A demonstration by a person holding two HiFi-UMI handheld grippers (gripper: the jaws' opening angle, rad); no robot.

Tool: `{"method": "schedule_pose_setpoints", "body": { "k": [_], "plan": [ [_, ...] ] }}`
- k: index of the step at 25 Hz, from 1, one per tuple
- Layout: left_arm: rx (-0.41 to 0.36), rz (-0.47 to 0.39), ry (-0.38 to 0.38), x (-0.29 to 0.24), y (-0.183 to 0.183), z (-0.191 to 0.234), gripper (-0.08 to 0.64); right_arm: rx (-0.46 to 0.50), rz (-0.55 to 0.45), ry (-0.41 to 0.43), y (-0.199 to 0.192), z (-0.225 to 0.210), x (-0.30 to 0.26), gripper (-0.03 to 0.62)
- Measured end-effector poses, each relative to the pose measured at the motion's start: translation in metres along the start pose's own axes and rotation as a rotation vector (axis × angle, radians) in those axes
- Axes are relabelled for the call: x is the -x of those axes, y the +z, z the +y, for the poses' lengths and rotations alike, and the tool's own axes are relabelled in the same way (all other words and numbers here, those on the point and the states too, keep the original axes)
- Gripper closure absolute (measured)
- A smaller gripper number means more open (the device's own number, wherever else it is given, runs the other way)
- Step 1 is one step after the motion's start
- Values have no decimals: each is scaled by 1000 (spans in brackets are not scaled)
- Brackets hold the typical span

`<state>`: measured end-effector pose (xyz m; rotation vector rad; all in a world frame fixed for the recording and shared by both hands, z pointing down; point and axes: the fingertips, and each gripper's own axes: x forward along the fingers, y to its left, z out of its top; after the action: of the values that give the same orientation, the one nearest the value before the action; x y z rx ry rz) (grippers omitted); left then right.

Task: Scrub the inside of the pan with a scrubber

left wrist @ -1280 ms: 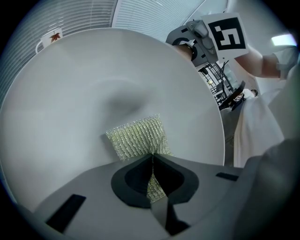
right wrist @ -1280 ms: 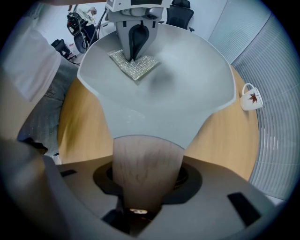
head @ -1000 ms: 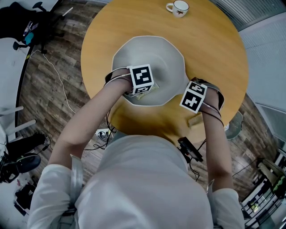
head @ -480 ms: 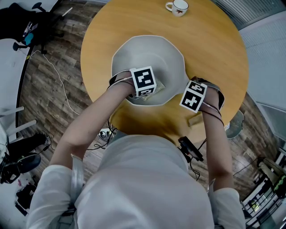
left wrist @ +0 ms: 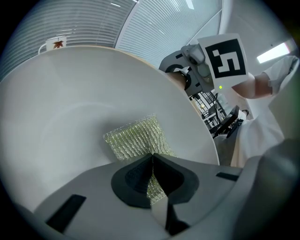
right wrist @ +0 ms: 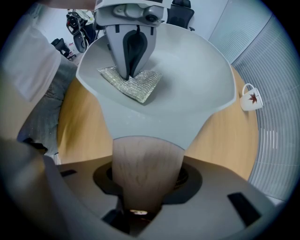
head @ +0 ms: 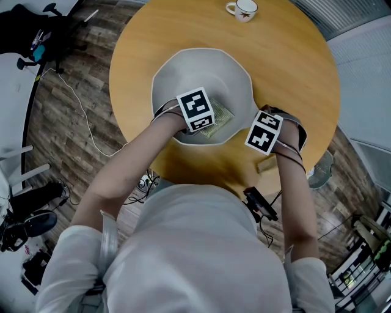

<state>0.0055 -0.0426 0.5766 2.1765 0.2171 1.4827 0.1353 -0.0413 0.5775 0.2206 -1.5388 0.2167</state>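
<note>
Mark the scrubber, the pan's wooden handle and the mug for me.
scrubber (right wrist: 138,86): right gripper view, middle of the mesh pad.
wooden handle (right wrist: 145,171): right gripper view, midway along the visible wood.
mug (head: 246,10): head view, its open top.

The pan (head: 201,76) looks smooth and matt on the inside. Its handle (right wrist: 145,173) is pale wood with grain. The scrubber (left wrist: 136,138) is rough, shiny mesh. The round surface (head: 293,67) is smooth wood.

Left gripper (left wrist: 152,159) tilted, pinching — right gripper (right wrist: 146,176) vertical, clamped.
</note>
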Motion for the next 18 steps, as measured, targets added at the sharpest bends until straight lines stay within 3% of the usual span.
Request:
{"method": "schedule_pose_setpoints", "body": {
  "k": [18],
  "plan": [
    [-23,-123,93,-5,26,7,543,-1,8,0,-2,0,-2,412]
  ]
}}
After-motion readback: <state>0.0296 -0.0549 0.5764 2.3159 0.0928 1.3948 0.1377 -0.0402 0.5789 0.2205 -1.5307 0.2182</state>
